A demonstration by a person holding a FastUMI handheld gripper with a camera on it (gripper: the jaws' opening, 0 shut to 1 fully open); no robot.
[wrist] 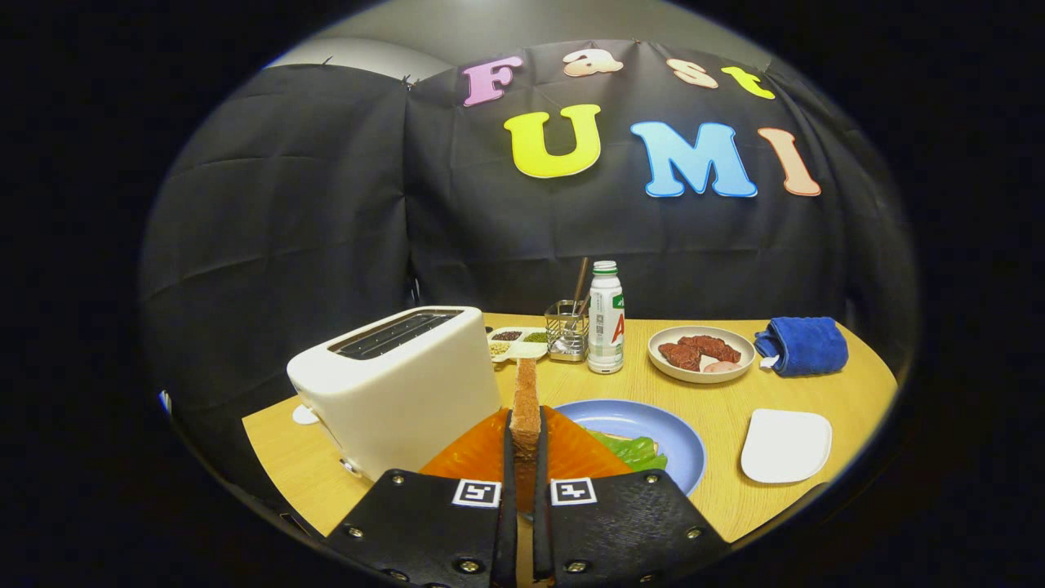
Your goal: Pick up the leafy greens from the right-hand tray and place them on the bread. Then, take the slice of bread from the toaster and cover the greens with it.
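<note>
My gripper point(525, 431) is shut on a slice of bread point(526, 400), which stands edge-on and upright between the fingers. To the left of the fingers stands the white toaster point(400, 384) with its slots empty. Just right of and below the fingers lies a blue plate point(653, 425); leafy greens point(633, 451) rest on it, with a sliver of bread showing under them. The fingers hide the plate's left part. A white tray point(785, 445) lies to the right of the plate with nothing on it.
Beyond the plate stand a white bottle point(606, 318), a wire holder with sticks point(566, 329) and a small divided dish of seeds point(514, 343). A bowl of red meat point(700, 353) and a folded blue cloth point(802, 345) lie at the back right of the wooden table point(718, 408).
</note>
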